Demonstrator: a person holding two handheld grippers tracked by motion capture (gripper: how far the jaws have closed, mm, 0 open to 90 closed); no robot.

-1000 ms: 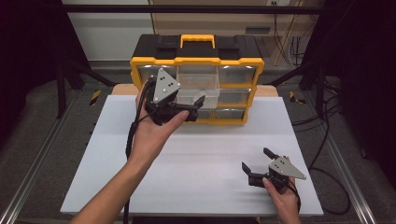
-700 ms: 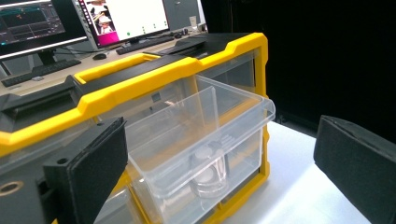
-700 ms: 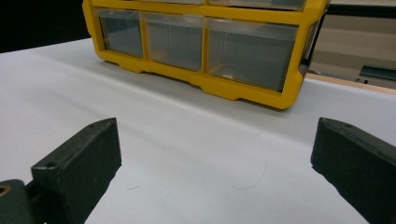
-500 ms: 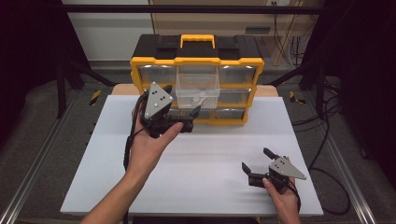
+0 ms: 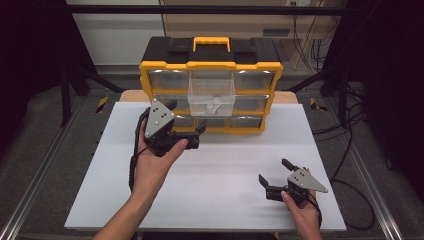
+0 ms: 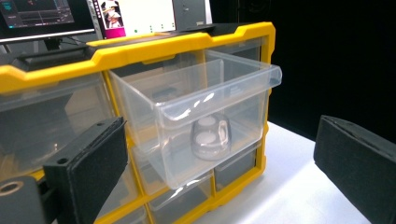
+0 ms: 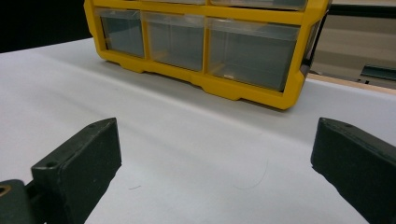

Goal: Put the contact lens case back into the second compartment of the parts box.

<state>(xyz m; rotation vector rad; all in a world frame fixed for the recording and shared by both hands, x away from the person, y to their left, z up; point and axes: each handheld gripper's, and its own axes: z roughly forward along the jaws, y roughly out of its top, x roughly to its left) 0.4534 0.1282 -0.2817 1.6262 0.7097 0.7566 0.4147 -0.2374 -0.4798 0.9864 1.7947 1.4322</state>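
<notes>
From above, the left gripper (image 5: pixel 186 131) sits wide open and empty, just in front-left of the pulled-out clear drawer (image 5: pixel 211 96); the right gripper (image 5: pixel 276 175) is empty too, well apart. Left gripper view: drawer (image 6: pixel 201 109) dead ahead, small clear piece (image 6: pixel 211 136) inside. Looks like light, slick, thin plastic, so I'd pinch the front lip. Right gripper view: jaws spread wide over bare table (image 7: pixel 196 154).

No legible text, brand or number anywhere. Yellow-and-black drawer cabinet (image 5: pixel 211 65): no readable label on frame or drawers. Monitors (image 6: pixel 44 16) behind it in the left gripper view show graphics and lines too small and blurred to read.
</notes>
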